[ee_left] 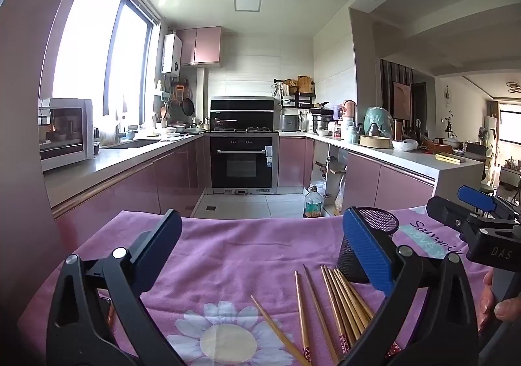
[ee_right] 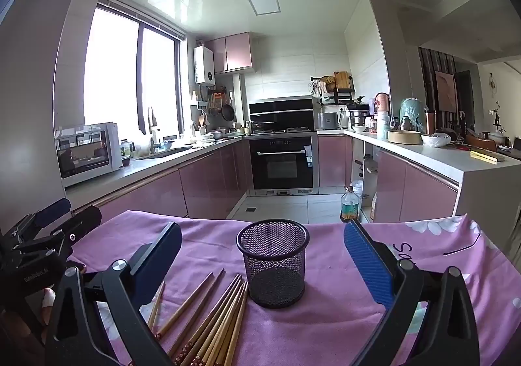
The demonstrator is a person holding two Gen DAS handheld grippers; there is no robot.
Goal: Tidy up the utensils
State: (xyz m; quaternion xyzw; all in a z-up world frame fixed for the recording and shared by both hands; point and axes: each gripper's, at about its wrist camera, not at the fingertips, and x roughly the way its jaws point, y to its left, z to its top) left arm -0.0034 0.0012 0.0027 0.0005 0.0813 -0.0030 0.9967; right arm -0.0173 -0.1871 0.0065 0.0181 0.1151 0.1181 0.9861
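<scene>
Several wooden chopsticks [ee_left: 338,307] lie loose on the pink flowered cloth [ee_left: 234,255]. They also show in the right wrist view [ee_right: 215,317]. A black mesh holder [ee_right: 273,261] stands upright and empty just right of them; in the left wrist view the holder [ee_left: 374,235] is partly hidden by my finger. My left gripper [ee_left: 260,255] is open and empty above the cloth, left of the holder. My right gripper [ee_right: 263,265] is open and empty, with the holder between its fingers further ahead. Each gripper shows at the edge of the other's view.
The cloth-covered table ends ahead at a far edge [ee_right: 293,222]. Beyond it are the kitchen floor, a bottle [ee_right: 350,206] on the floor, pink cabinets and an oven [ee_right: 281,164].
</scene>
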